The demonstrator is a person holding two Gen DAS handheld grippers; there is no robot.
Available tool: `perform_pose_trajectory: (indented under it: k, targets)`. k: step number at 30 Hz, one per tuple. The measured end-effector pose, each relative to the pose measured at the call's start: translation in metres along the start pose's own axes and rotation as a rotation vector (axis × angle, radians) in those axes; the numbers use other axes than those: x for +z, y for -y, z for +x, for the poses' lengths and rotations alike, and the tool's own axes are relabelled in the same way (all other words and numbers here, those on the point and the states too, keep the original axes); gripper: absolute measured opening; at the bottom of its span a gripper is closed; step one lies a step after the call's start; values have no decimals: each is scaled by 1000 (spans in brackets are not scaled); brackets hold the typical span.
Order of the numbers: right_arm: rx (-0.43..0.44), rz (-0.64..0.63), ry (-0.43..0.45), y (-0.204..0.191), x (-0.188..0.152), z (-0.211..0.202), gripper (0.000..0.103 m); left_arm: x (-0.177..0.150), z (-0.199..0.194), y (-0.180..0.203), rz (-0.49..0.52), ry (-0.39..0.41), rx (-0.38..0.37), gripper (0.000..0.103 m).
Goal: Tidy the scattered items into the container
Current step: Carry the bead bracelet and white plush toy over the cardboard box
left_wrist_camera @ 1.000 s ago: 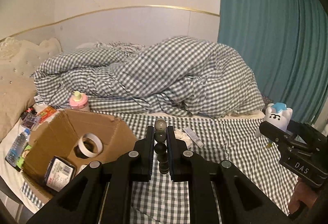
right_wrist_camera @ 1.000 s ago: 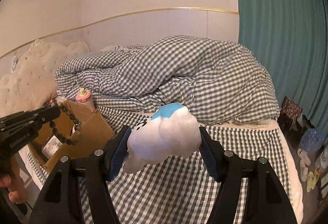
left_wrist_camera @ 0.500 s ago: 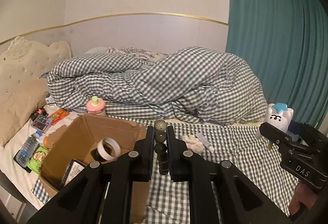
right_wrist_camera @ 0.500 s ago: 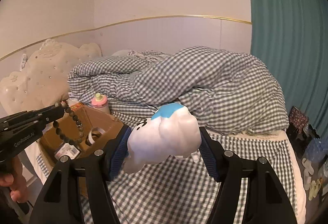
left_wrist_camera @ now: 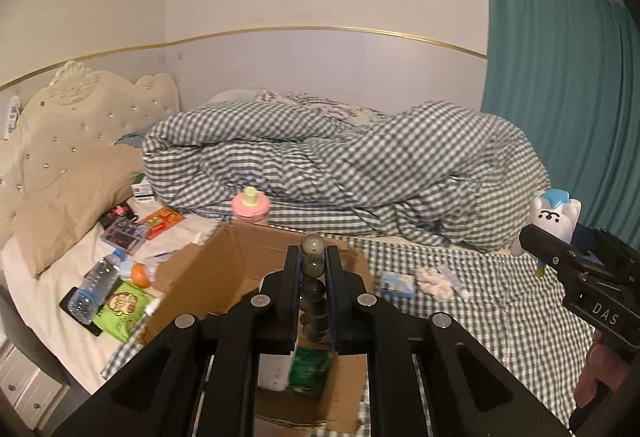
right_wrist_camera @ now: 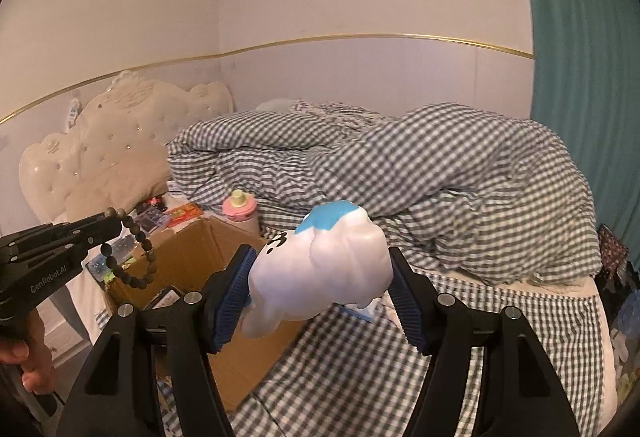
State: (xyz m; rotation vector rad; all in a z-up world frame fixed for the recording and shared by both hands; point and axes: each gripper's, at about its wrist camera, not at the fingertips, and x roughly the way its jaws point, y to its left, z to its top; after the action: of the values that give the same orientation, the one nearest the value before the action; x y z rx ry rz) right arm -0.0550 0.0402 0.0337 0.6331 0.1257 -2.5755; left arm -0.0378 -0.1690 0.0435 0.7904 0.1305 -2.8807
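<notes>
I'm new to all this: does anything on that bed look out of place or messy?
Yes. Beside the cardboard box, near the pillow, a water bottle, snack packets and small boxes lie scattered on the sheet, and the checked duvet is heaped up.

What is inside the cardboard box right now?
In the cardboard box, the left view shows a green packet beside something white. The left hand-held gripper and its bead string cover the rest; the right view adds only a dark packet's corner.
</notes>
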Motion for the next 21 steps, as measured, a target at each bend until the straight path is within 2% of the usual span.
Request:
perform_pose_trajectory:
  k: [14,21]
  targets:
    - [64,-64,-21,-54,11,35,65,-7,21,-51,-46,-46,32,11]
    - [81,-74,-53,-67,6,60,65,-18,50,-64,-62,-124,24,11]
